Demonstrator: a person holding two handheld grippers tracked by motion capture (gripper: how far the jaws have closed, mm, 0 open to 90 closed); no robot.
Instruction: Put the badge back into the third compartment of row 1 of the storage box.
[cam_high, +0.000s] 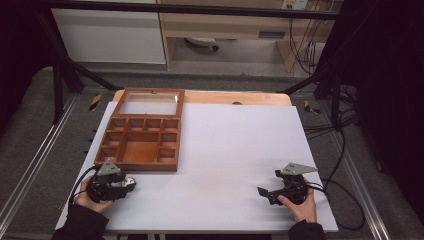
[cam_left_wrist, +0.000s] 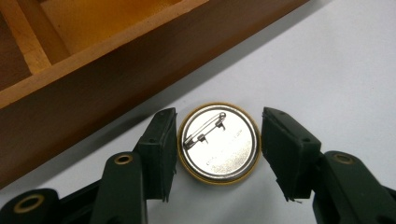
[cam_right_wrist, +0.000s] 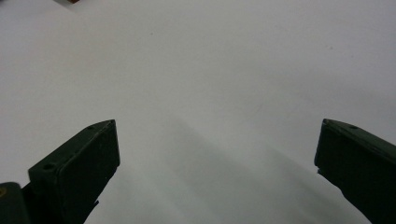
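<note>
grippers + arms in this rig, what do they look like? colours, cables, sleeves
Both the left gripper and the right gripper are black, each topped by a grey three-cornered plate and trailing a black cable. Their jaws are flat black blocks with small round holes; brass-coloured rings sit at the left gripper's joints. The person wears dark sleeves.

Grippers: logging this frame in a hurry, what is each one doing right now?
Left gripper: claw around the round silver pin-back badge; one pad touches, a gap at the other, so a grip cannot be told.
Right gripper: open, empty.
</note>
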